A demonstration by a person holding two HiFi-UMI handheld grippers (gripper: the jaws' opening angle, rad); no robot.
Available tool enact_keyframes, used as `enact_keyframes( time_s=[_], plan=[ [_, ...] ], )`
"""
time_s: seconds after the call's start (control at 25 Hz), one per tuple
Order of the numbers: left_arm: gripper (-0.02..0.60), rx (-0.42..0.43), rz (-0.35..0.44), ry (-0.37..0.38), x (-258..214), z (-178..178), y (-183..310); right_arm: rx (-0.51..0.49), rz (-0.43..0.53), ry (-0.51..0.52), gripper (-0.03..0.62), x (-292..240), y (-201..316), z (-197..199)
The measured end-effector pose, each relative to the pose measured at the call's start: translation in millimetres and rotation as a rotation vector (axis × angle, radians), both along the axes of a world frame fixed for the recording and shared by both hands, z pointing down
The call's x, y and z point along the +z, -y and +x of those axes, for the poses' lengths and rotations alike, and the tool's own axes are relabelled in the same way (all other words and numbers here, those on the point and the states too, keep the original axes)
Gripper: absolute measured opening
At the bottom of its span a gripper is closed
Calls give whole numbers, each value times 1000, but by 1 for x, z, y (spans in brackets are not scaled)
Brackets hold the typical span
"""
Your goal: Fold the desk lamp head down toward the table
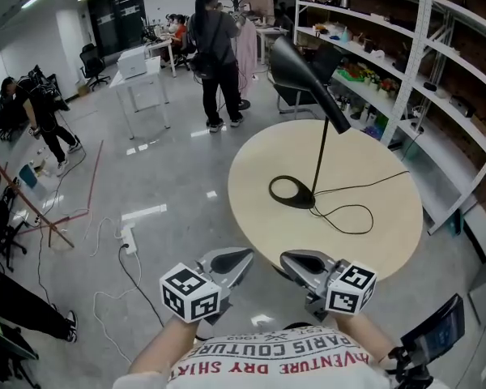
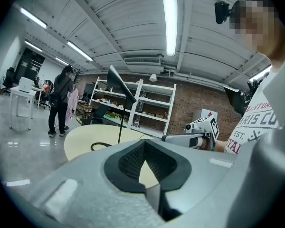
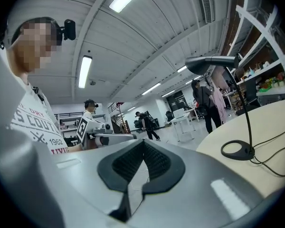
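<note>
A black desk lamp stands on the round beige table. It has a ring base, a thin upright stem and a cone head raised high and slanting up to the left. Its cord loops across the tabletop. My left gripper and right gripper hover side by side off the table's near edge, tips facing each other, both shut and empty. The left gripper view shows the lamp head and the right gripper. The right gripper view shows the lamp head, base and the left gripper.
White shelving full of items runs along the right, close behind the table. A person stands beyond the table near a white desk. A power strip and cables lie on the floor at left. A dark screen sits at lower right.
</note>
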State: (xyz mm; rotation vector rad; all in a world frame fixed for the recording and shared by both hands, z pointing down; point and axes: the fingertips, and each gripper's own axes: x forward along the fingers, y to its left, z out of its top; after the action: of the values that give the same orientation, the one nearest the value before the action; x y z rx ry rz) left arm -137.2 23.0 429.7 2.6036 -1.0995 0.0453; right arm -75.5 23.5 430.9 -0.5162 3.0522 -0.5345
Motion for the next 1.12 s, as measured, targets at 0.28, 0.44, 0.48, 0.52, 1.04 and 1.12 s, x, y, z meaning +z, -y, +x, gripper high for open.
enact_keyframes(
  time_s=[0.28, 0.44, 0.48, 0.52, 1.04, 1.12],
  plan=[
    [2, 8, -16, 2, 5, 4, 17, 13, -6, -20, 2, 10, 16, 3],
    [2, 12, -33, -1, 5, 10, 36, 16, -8, -19, 2, 6, 36, 8],
    [2, 14, -35, -1, 5, 12, 42, 18, -4, -24, 2, 6, 42, 10],
    [2, 16, -37, -1, 5, 14, 48, 21, -3, -27, 2, 6, 49, 13],
    [2, 15, -16, 14, -12, 51, 124, 51, 41, -39, 2, -3, 128, 58],
    [2, 18, -2, 11, -16, 58, 130, 53, 59, -43, 2, -4, 133, 64]
  ],
)
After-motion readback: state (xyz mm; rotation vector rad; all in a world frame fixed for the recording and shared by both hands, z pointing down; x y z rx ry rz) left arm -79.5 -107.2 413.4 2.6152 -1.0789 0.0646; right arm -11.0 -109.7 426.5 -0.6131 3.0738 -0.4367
